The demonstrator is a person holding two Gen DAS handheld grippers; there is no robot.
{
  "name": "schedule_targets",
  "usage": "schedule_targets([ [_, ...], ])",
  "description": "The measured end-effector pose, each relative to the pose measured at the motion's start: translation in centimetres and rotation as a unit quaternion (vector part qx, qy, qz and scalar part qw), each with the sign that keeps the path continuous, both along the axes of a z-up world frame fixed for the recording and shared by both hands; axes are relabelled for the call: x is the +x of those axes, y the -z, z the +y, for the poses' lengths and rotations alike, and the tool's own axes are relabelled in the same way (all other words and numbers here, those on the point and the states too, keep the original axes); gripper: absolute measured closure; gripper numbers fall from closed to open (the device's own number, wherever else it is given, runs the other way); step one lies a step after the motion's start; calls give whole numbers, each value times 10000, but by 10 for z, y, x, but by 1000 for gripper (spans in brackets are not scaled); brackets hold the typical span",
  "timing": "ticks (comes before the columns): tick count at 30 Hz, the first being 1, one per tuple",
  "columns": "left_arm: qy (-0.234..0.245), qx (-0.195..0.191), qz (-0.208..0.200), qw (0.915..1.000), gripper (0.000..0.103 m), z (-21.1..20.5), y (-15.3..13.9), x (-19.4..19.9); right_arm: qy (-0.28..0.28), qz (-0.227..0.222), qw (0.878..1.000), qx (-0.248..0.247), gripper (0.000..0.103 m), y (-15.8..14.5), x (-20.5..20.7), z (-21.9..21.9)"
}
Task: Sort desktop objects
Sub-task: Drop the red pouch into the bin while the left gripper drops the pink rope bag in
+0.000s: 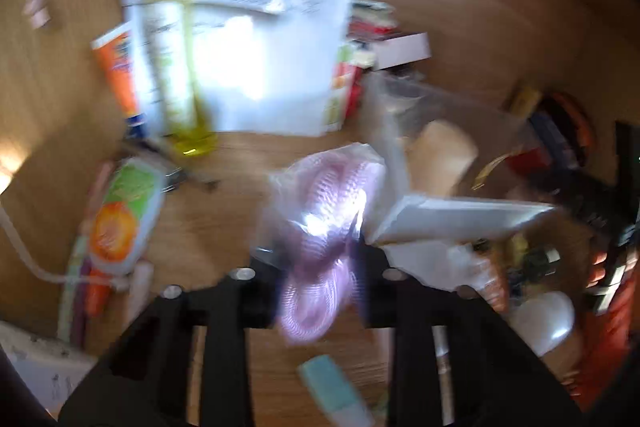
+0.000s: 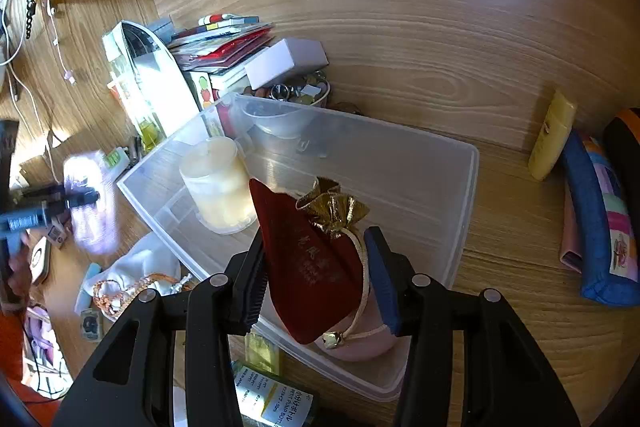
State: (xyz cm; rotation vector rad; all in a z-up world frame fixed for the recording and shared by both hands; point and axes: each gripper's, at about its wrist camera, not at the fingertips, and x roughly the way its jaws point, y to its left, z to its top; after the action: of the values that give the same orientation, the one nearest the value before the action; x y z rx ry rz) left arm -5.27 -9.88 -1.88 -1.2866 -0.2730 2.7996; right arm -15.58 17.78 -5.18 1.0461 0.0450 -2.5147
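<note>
My left gripper (image 1: 316, 279) is shut on a clear bag of pink coiled bands (image 1: 324, 211), held up above the wooden desk; the view is blurred. The same bag (image 2: 92, 203) and left gripper (image 2: 76, 201) show at the left edge of the right wrist view. My right gripper (image 2: 316, 251) is shut on a dark red velvet pouch (image 2: 316, 263) with a gold top, held over the near corner of a clear plastic bin (image 2: 400, 167). In the bin stand a cream jar (image 2: 216, 183) and a pink item (image 2: 360, 347) under the pouch.
White papers (image 1: 256, 27), a yellow-green bottle (image 1: 172, 47) and an orange tube (image 1: 116, 67) lie behind the bag. A white box (image 2: 288, 61) tops a pile of books behind the bin. A yellow tube (image 2: 552, 135) and a blue pencil case (image 2: 596, 219) lie right.
</note>
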Motion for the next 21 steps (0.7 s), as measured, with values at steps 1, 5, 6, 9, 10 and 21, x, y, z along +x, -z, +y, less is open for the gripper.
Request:
schedule_targets([
  [1, 98, 113, 53, 9999, 81, 4, -4, -4, -9, 2, 10000, 13, 59, 0, 0, -1],
  [5, 353, -98, 172, 9992, 83, 28, -11, -28, -32, -1, 10000, 74, 59, 2, 0, -2],
  [6, 366, -121, 168, 9991, 83, 31, -12, -32, -38, -12, 10000, 88, 59, 3, 0, -2],
  [9, 319, -134, 206, 9992, 84, 29, -9, -38, -30, -3, 9998, 181, 59, 5, 2, -2],
  [10, 283, -75, 255, 9992, 84, 26, -12, -36, -30, 1, 9998, 208, 59, 5, 2, -3],
  [21, 309, -64, 878, 9956, 84, 23, -55, -32, 45, 121, 9998, 132, 40, -2, 6, 0],
])
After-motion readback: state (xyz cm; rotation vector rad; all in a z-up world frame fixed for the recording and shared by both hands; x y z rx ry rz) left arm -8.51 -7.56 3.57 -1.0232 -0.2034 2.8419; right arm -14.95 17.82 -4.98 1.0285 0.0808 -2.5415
